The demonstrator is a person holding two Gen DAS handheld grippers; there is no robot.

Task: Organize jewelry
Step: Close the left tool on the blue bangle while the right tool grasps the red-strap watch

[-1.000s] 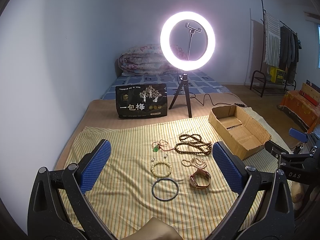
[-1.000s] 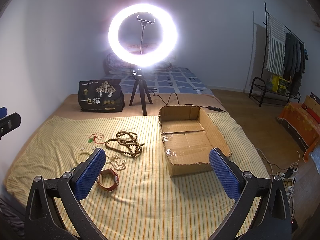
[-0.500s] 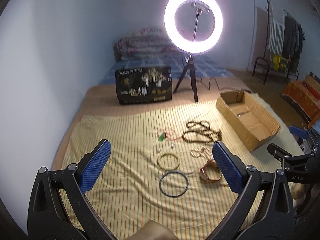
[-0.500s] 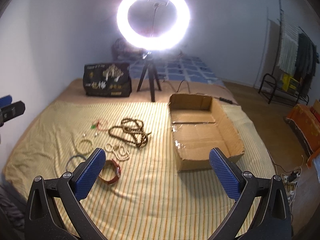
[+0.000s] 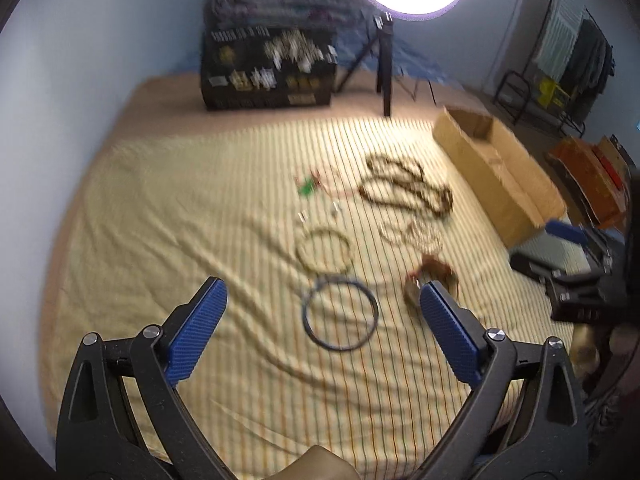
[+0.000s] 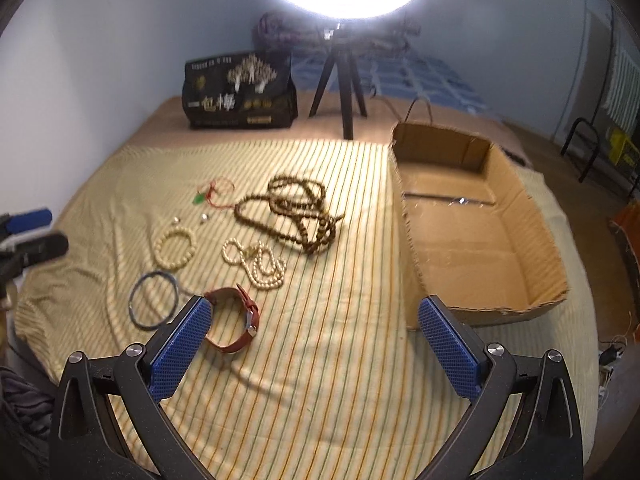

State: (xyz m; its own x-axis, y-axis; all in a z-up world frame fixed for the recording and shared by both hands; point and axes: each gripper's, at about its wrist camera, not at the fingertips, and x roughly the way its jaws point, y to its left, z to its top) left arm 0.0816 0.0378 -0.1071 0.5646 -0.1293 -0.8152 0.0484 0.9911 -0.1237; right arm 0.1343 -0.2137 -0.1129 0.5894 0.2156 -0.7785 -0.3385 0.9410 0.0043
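Jewelry lies spread on a yellow striped cloth (image 6: 340, 360). A dark blue bangle (image 5: 340, 312) (image 6: 153, 299) is nearest my left gripper (image 5: 320, 344), which hangs open above the cloth, empty. A red-strapped watch (image 6: 234, 320) (image 5: 430, 280) lies just ahead of my open, empty right gripper (image 6: 316, 352). Farther off are a cream bead bracelet (image 6: 175, 249) (image 5: 325, 251), a pearl strand (image 6: 256, 262), long brown prayer beads (image 6: 298, 212) (image 5: 404, 188) and a green pendant on red cord (image 6: 208, 196). An open cardboard box (image 6: 480, 236) (image 5: 492, 172) sits to the right.
A lit ring light on a tripod (image 6: 344, 92) stands behind the cloth. A black printed bag (image 6: 240, 92) stands to its left, near the blue wall. Two small pale beads (image 6: 190, 220) lie by the bracelet. A clothes rack (image 5: 568, 64) stands on the floor, far right.
Both grippers have tilted down and moved closer to the jewelry; the ring light has slid to the top edge. Both remain open. The left wrist view is motion-blurred now.
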